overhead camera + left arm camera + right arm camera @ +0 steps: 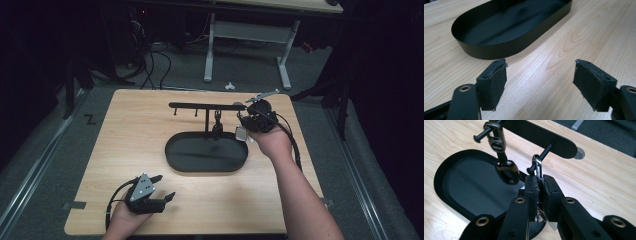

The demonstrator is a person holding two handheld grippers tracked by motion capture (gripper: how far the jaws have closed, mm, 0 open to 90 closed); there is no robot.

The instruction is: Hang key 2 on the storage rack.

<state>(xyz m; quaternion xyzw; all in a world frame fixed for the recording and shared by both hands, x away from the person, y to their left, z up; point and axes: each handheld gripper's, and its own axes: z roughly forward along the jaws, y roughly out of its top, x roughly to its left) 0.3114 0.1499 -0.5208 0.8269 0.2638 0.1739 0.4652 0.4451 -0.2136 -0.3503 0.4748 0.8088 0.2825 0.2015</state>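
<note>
R gripper [539, 185], at the right end of the stand [541, 137], is clamped on a silver ring [537, 165] that sits at a peg, prob. hooked over it. A dark keychain [504, 160] hangs one peg left, over the black tray [172, 150]. L gripper [540, 82] gapes wide, nothing in it, near-left on the table [130, 130].

Pale wooden worktop [135, 150], light beige with darker brown grain rings. Matt black oval metal tray [206, 152], dull grey sheen on floor. Matt black hanger rail with pegs [200, 105], same finish as tray. Glossy dark gunmetal key clip [499, 145] on one peg. Bright silver metal ring [537, 166] at next peg. Black left gripper [161, 187] with light grey three-cornered plate. Black right gripper [539, 186], charcoal padded jaws, brass-coloured rivets. Grey carpeted floor [45, 150].
</note>
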